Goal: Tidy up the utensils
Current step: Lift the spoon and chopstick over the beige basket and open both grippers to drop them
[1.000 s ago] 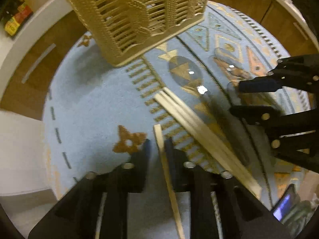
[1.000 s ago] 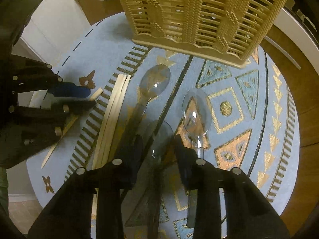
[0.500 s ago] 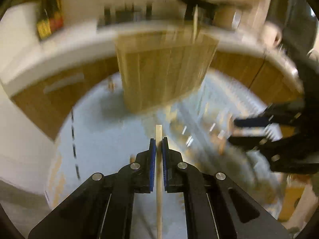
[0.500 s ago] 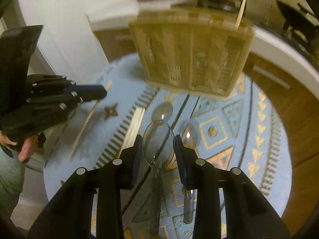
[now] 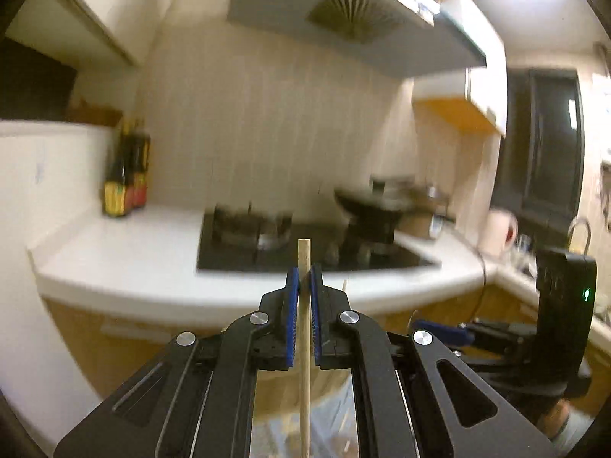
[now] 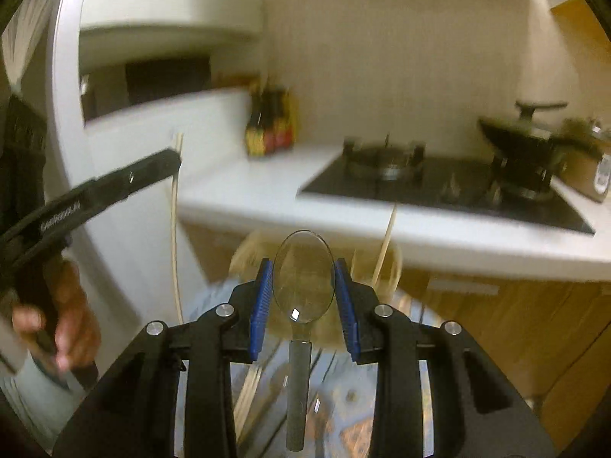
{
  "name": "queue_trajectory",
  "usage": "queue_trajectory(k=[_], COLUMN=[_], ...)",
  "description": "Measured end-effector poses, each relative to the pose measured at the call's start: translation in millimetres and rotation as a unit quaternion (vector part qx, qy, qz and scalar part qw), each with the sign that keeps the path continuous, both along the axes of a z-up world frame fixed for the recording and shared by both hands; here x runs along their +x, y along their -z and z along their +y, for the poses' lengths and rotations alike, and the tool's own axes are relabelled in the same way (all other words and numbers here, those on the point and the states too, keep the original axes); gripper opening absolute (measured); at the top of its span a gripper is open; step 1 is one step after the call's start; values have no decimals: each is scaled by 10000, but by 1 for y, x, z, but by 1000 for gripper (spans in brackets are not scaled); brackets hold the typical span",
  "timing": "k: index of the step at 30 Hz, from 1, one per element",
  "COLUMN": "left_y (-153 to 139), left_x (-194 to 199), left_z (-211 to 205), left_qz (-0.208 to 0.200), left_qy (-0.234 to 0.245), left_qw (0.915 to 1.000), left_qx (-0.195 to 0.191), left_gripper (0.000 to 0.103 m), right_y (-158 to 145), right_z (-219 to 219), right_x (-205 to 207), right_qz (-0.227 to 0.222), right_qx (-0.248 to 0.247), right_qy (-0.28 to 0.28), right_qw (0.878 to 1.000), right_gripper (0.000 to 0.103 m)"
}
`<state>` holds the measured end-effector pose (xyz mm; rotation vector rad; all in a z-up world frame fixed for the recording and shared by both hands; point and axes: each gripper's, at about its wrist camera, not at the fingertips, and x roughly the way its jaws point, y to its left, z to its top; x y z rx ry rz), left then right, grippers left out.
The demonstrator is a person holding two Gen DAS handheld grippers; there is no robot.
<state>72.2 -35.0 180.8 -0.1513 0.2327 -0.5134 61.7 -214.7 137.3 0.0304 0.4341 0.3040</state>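
Note:
My left gripper (image 5: pixel 304 280) is shut on a pale wooden chopstick (image 5: pixel 304 328), held upright and lifted high. My right gripper (image 6: pixel 303 280) is shut on the bowl of a clear plastic spoon (image 6: pixel 302 278), its dark handle hanging down between the fingers. The woven utensil basket (image 6: pixel 244 255) shows blurred behind and below the spoon, with a chopstick (image 6: pixel 385 240) standing in it. The left gripper (image 6: pixel 173 160) with its chopstick (image 6: pixel 175 229) shows at the left of the right wrist view. More chopsticks (image 6: pixel 248 393) lie on the mat below.
A white counter (image 5: pixel 133 259) carries a black gas hob (image 5: pixel 305 244) with a wok (image 5: pixel 366 210). Sauce bottles (image 5: pixel 126 179) stand at the counter's left. The patterned blue mat (image 6: pixel 343 420) lies under the grippers. The right gripper (image 5: pixel 443 334) shows low right in the left view.
Both grippers have closed on their utensils, lifted off the mat and tilted up from looking down at the mat to facing the kitchen counter.

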Motion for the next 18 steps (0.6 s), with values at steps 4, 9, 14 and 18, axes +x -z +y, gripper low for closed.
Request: queue_trajectory(k=[4, 9, 14, 18], left_y=[-22, -33, -21, -5], left_x=[12, 30, 48, 70], left_z=[-10, -24, -30, -38], left_qz=[-370, -770, -1135, -1034], left_qy=[-144, -473, -789, -834], left_qw=[9986, 9944, 9890, 9905], left_qx=[-353, -545, -516, -347], left_gripper=[4, 4, 4, 4], right_y=[-32, -48, -31, -12], right_z=[-15, -34, -44, -39], right_x=[18, 43, 65, 80], right_qz=[-615, -1246, -1673, -1768], right_qx=[276, 570, 715, 510], right_qy=[278, 633, 893, 1073], right_qw=[9973, 9885, 9792, 9770], right_gripper=[29, 29, 29, 29])
